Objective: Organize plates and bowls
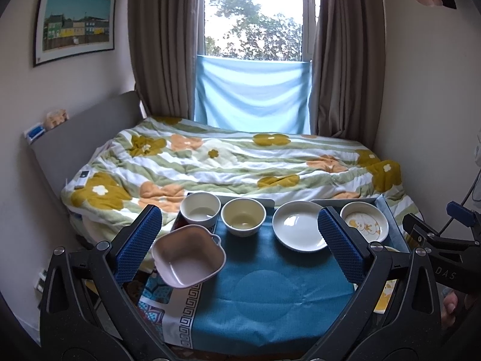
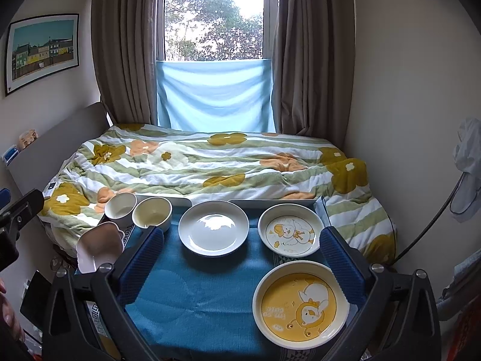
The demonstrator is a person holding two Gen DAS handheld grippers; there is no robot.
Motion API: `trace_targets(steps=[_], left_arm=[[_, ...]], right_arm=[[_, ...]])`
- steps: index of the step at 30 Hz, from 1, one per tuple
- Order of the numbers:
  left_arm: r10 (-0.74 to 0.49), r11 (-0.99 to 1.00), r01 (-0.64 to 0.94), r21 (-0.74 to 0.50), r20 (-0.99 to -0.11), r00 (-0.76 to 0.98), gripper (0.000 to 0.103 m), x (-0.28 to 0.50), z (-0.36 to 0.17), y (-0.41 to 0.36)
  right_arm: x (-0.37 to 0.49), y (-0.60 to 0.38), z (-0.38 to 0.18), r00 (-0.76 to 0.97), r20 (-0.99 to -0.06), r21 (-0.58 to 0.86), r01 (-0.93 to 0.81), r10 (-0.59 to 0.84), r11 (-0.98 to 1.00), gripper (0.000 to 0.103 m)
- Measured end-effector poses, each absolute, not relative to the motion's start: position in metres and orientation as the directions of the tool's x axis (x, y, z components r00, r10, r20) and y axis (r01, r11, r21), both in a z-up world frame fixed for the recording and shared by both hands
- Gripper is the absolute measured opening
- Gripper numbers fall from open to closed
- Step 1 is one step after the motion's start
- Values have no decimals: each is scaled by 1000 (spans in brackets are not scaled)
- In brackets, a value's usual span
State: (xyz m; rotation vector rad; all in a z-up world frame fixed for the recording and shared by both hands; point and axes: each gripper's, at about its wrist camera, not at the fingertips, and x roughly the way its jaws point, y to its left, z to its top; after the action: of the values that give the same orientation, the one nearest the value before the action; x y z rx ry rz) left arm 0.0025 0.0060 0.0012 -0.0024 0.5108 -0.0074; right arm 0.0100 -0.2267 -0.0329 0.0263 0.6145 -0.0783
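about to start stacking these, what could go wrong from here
1. The pink square bowl with handles sits at the left edge of the blue cloth, seemingly overhanging it; a nudge from the open left tool might tip it off.
2. The two round cream bowls sit close together, so gripping one may knock the other.
3. The yellow duck plate lies close to the open right tool and could be clipped.

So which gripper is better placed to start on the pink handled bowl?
Left, probably. The pink handled bowl sits right beside the left gripper's left finger, at the table's left edge. The right gripper is open over the plates; the yellow duck plate lies nearest it.
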Motion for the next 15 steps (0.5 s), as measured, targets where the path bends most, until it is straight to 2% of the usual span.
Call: trace_targets(steps=[8, 15], left_arm=[[-30, 998, 56, 38, -499, 866, 103, 5, 3, -1], [-204, 966, 260, 3, -610, 766, 103, 33, -29, -36]], right_arm=[[9, -228, -33, 813, -578, 6, 94, -73, 996, 103], [-10, -261, -68, 759, -640, 54, 201, -121, 978, 103]])
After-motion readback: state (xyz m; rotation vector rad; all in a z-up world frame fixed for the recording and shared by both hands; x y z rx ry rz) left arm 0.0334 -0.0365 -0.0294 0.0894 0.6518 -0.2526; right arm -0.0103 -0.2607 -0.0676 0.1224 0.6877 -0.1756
